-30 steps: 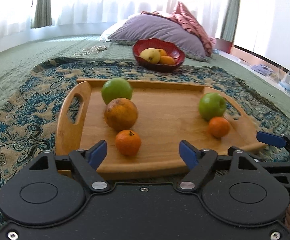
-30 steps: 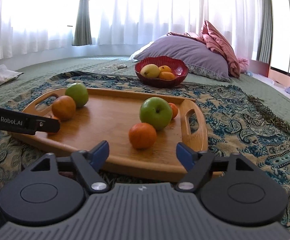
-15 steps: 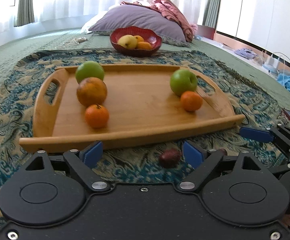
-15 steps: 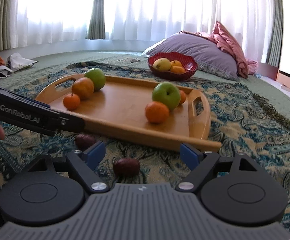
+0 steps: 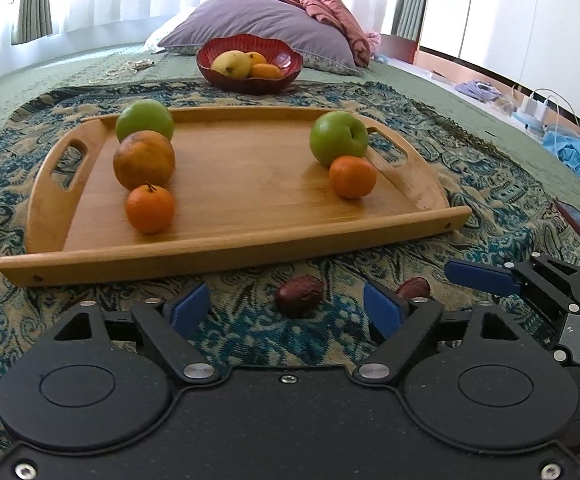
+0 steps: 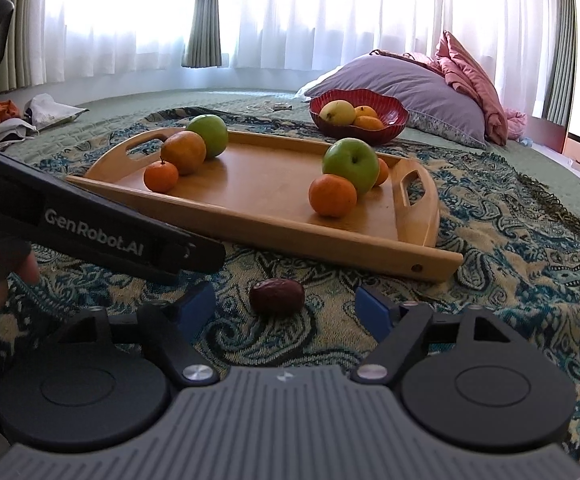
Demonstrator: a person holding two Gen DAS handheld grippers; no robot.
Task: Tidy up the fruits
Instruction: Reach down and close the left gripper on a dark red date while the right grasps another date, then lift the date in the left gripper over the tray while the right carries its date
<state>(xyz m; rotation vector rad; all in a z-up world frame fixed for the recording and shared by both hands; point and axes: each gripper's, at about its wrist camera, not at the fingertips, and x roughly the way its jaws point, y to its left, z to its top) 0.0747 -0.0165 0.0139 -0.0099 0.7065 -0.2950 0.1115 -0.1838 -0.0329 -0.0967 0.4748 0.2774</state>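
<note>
Two dark red dates lie on the patterned cloth in front of the wooden tray (image 5: 225, 254). One date (image 5: 300, 300) sits just ahead of my left gripper (image 5: 285, 310), between its blue pads and untouched; the jaws are closing. The other date (image 6: 277, 296) lies the same way before my right gripper (image 6: 285, 309), whose jaws are also closing without contact. On the tray's left stand a green apple (image 5: 143, 120), a large orange (image 5: 143, 164) and a tangerine (image 5: 149, 208). A second green apple (image 5: 338, 142) and tangerine (image 5: 352, 176) sit on its right.
A red bowl (image 5: 249, 64) with yellow and orange fruit stands beyond the tray, before a purple pillow (image 5: 257, 20). The left gripper's arm (image 6: 129, 236) crosses the right wrist view at left. Clothes and cables lie at the bed's right edge (image 5: 570, 148).
Both grippers drew back from over the tray and sank toward the cloth in front of it. The two dates came into view between the pads.
</note>
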